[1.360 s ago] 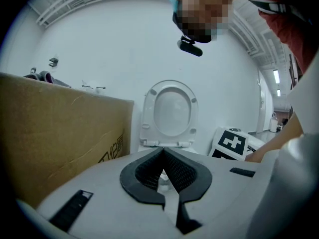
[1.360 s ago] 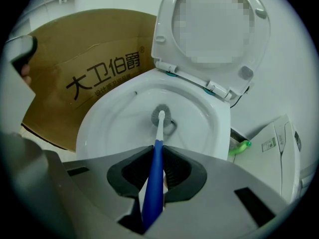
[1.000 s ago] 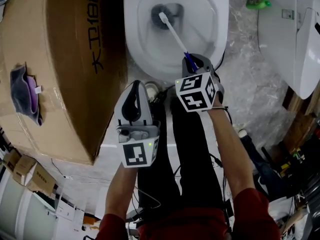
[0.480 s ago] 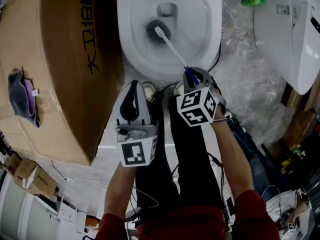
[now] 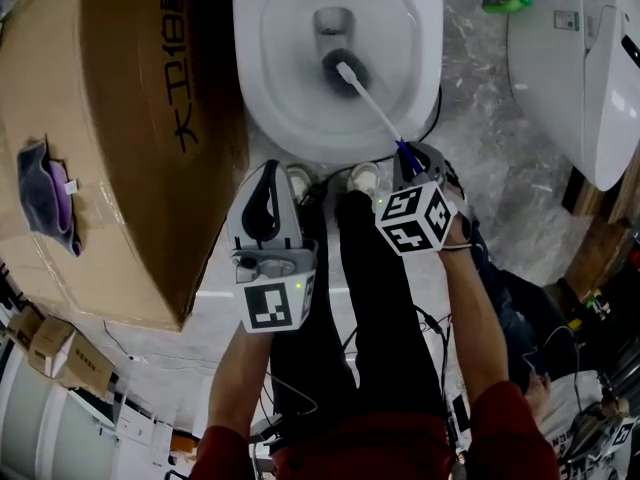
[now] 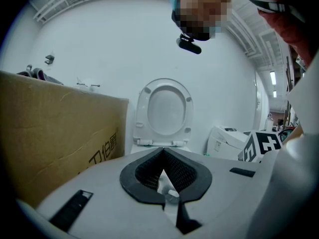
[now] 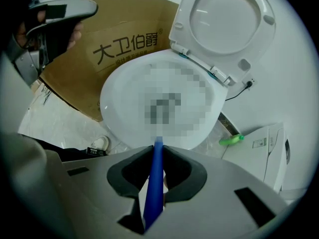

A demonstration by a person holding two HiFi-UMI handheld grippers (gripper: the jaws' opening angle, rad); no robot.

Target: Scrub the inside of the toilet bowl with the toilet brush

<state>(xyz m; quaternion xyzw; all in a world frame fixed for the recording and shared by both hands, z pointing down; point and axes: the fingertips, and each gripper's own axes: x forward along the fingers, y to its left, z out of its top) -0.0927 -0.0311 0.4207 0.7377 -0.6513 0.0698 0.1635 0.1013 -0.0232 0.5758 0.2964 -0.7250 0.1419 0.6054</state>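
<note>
The white toilet bowl stands open at the top middle of the head view, its lid raised. A toilet brush reaches into it: the dark brush head rests near the bowl's middle, below the drain, on a white shaft with a blue handle. My right gripper is shut on that blue handle just outside the bowl's front rim. Left of it, my left gripper hangs over the floor in front of the toilet, shut and empty, its jaws meeting at the tips.
A big cardboard box stands hard against the toilet's left side, a purple cloth lying on it. A second white toilet is at the right, with a green object between them. The person's shoes are by the bowl's front.
The brush head has swept from the bowl's left part toward its middle right. My right gripper has shifted right and a little toward the person. The left gripper has stayed put.
</note>
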